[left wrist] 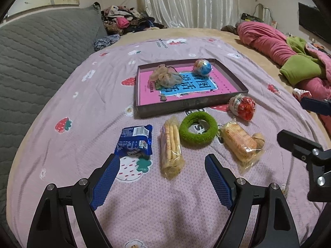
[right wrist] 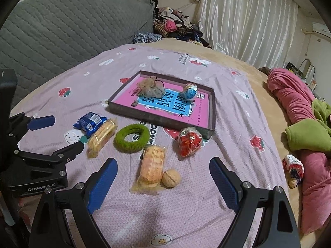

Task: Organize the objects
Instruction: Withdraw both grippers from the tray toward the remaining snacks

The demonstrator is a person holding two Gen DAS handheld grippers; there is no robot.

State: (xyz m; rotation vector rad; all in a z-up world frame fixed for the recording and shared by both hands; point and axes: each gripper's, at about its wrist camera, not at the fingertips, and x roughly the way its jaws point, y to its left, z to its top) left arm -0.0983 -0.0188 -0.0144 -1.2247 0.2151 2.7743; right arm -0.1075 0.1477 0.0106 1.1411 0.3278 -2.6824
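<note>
A shallow dark box (left wrist: 186, 105) (right wrist: 211, 111) on the bed holds a pink book, a beige scrunchie (left wrist: 165, 75) (right wrist: 152, 88) and a blue foil ball (left wrist: 202, 66) (right wrist: 190, 91). In front of it lie a blue snack packet (left wrist: 135, 142) (right wrist: 90, 123), a cracker pack (left wrist: 170, 146) (right wrist: 101, 137), a green ring (left wrist: 198, 129) (right wrist: 132, 137), a second cracker pack (left wrist: 240, 142) (right wrist: 153, 165), a walnut (right wrist: 170, 178) and a red wrapped ball (left wrist: 243, 107) (right wrist: 190, 141). My left gripper (left wrist: 162, 159) is open just short of the first cracker pack. My right gripper (right wrist: 163, 163) is open around the second pack.
A grey quilted headboard (left wrist: 41, 51) stands at the left. Rolled pink and green blankets (right wrist: 300, 124) lie along the right. A clothes pile (left wrist: 126, 18) sits at the back. A small wrapped item (right wrist: 293, 169) lies near the blankets.
</note>
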